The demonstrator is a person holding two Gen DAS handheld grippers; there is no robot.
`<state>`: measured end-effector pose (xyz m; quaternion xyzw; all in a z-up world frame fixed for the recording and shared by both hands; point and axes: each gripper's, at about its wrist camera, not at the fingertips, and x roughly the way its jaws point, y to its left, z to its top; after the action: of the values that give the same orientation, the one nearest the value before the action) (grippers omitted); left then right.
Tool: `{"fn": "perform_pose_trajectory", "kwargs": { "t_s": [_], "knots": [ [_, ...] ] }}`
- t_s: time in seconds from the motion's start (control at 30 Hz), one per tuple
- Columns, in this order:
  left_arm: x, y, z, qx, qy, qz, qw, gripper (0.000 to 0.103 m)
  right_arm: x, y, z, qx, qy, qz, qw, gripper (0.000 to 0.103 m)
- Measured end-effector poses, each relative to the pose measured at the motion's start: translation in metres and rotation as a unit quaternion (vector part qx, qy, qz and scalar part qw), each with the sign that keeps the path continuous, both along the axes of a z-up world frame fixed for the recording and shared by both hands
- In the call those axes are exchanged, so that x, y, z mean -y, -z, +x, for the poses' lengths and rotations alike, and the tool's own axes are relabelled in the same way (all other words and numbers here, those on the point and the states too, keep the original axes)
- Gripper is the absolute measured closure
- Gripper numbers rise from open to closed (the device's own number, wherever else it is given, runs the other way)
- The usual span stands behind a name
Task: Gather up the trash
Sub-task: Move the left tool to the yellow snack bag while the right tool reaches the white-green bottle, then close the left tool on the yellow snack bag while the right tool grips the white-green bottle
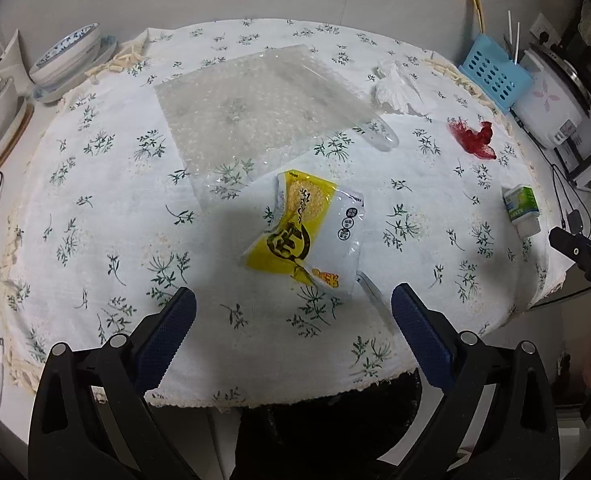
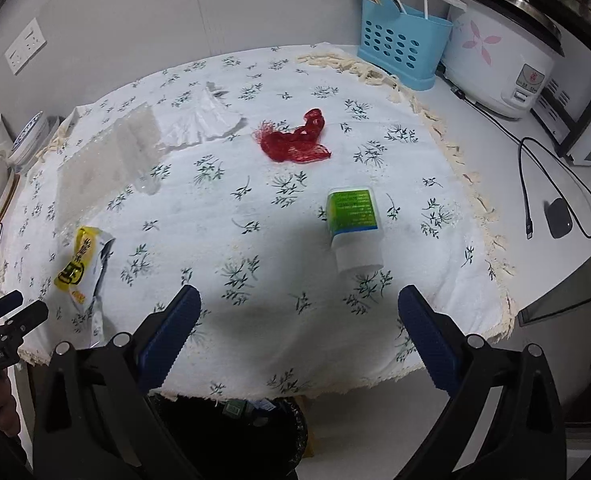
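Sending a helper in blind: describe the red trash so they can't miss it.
On the floral tablecloth, look toward the blue cutlery basket at the back. In front of it lies a crumpled red mesh net, the only red item, between white tissue and a green-labelled bottle.

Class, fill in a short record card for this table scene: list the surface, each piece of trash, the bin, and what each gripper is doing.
surface: tablecloth, white with a green plant print
trash 1: yellow snack wrapper, lying nearest the left hand-held gripper
trash 2: bubble wrap sheet, flat
trash 3: crumpled tissue
trash 4: red mesh scrap
trash 5: small green-labelled bottle, on its side, ahead of the right hand-held gripper
bin: black-lined trash bin, below the table's near edge
grippers: both open, holding nothing
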<state>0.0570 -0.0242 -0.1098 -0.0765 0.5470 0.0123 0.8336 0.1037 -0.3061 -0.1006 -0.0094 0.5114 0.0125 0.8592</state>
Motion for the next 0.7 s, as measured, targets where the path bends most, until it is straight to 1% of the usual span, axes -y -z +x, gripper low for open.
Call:
{"fn": "perform_pose_trajectory", "kwargs": {
  "t_s": [0.17, 0.2, 0.27, 0.33, 0.37, 0.4, 0.43, 0.47, 0.53, 0.57, 0.63, 0.67, 0.7],
  "knots": [
    [-0.005, 0.016, 0.024, -0.020, 0.002, 0.007, 0.9998, 0.010, 0.011, 0.013, 0.027, -0.018, 0.011, -0.007, 1.000, 0.014],
    [-0.006, 0.019, 0.028, -0.025, 0.001, 0.008, 0.9996, 0.011, 0.013, 0.016, 0.032, -0.023, 0.013, -0.009, 1.000, 0.015],
    [-0.006, 0.025, 0.036, -0.036, 0.005, 0.011, 0.9993, 0.015, 0.015, 0.022, 0.040, -0.033, 0.018, -0.009, 0.999, 0.019],
    [-0.004, 0.032, 0.042, -0.044, 0.010, 0.019, 0.9988, 0.021, 0.017, 0.027, 0.047, -0.043, 0.023, -0.008, 0.999, 0.021],
    [-0.003, 0.034, 0.044, -0.049, 0.014, 0.022, 0.9985, 0.024, 0.018, 0.030, 0.050, -0.048, 0.027, -0.007, 0.998, 0.024],
    [-0.003, 0.037, 0.046, -0.054, 0.017, 0.024, 0.9981, 0.029, 0.019, 0.033, 0.052, -0.055, 0.029, -0.004, 0.998, 0.026],
    [-0.003, 0.040, 0.048, -0.060, 0.018, 0.026, 0.9977, 0.035, 0.020, 0.036, 0.054, -0.061, 0.030, -0.001, 0.998, 0.029],
    [-0.002, 0.042, 0.049, -0.066, 0.022, 0.028, 0.9972, 0.038, 0.020, 0.038, 0.056, -0.066, 0.031, -0.001, 0.997, 0.033],
    [0.001, 0.048, 0.052, -0.078, 0.030, 0.038, 0.9958, 0.049, 0.020, 0.043, 0.059, -0.074, 0.034, -0.007, 0.997, 0.037],
    [0.001, 0.049, 0.053, -0.081, 0.032, 0.040, 0.9954, 0.049, 0.020, 0.045, 0.061, -0.077, 0.037, -0.012, 0.996, 0.040],
    [0.001, 0.049, 0.054, -0.085, 0.030, 0.039, 0.9951, 0.051, 0.021, 0.048, 0.064, -0.082, 0.041, -0.013, 0.996, 0.042],
    [0.001, 0.049, 0.055, -0.087, 0.028, 0.042, 0.9949, 0.053, 0.021, 0.049, 0.066, -0.083, 0.042, -0.011, 0.996, 0.043],
    [0.001, 0.048, 0.055, -0.088, 0.026, 0.042, 0.9949, 0.056, 0.021, 0.050, 0.068, -0.085, 0.043, -0.011, 0.995, 0.044]
  ]
}}
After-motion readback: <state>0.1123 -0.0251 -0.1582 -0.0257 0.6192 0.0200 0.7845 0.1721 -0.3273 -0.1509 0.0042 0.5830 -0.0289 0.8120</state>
